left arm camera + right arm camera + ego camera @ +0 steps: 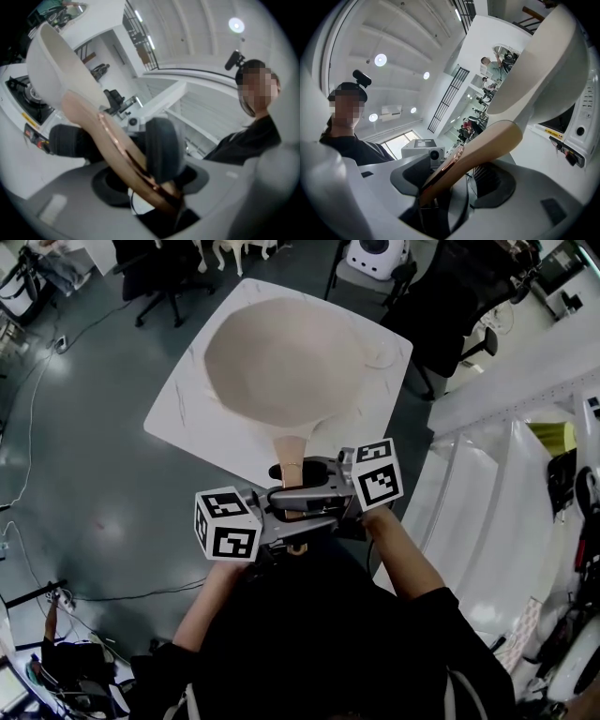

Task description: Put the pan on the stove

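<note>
The pan [281, 362], pale beige inside and white outside, hangs in the air over a white table top. Its beige handle [292, 454] points toward me. My left gripper [279, 504] and right gripper [323, 482] face each other, and both are shut on the handle. In the left gripper view the handle [108, 136] runs between the dark pads of the left gripper [117, 146], with the pan bowl [51, 61] at the upper left and a black stove burner [26, 96] beyond it. In the right gripper view the right gripper [457, 171] clamps the handle [487, 143] below the bowl [543, 61].
A square white table [178, 418] lies under the pan. Black office chairs [159, 268] stand at the back, and a white counter [506, 474] runs along the right. A white appliance front with a knob [581, 126] is close on the right. Cables cross the floor [56, 484].
</note>
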`<state>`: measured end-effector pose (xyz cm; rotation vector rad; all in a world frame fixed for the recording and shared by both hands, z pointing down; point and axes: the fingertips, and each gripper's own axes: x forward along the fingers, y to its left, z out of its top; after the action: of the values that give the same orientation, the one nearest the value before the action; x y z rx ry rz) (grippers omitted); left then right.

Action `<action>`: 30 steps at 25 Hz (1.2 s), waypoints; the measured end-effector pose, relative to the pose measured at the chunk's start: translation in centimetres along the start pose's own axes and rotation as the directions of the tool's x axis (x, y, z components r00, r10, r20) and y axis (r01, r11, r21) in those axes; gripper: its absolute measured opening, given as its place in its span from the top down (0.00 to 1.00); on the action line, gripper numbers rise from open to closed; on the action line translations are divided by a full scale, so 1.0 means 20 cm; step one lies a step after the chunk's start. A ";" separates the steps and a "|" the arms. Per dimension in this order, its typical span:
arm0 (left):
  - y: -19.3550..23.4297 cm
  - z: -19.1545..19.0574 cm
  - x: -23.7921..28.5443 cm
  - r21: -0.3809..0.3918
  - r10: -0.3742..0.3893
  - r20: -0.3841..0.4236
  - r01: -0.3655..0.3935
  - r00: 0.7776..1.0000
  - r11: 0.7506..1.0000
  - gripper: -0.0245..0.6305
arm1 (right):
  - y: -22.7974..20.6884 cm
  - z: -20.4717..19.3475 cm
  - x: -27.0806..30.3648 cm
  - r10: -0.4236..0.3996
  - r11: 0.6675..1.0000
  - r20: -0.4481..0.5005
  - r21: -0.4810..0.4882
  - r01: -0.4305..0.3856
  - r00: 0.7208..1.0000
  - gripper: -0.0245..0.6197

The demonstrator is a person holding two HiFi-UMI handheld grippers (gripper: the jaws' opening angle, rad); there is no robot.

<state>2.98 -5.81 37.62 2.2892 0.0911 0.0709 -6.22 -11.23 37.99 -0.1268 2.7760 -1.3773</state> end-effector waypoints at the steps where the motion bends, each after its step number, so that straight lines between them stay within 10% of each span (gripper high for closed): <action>1: 0.02 0.02 0.01 -0.001 0.006 0.009 -0.006 1.000 1.000 0.59 | -0.01 0.02 -0.01 0.005 1.000 -0.010 0.000 -0.005 1.000 0.53; 30: 0.58 0.25 0.13 -0.051 0.123 0.169 -0.116 0.978 0.992 0.59 | -0.52 0.19 -0.08 0.098 0.995 -0.192 0.034 -0.093 0.977 0.53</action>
<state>6.39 -16.94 43.13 2.2480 -0.1368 -0.0618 -3.73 -20.29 43.97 0.1484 2.8721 -1.4737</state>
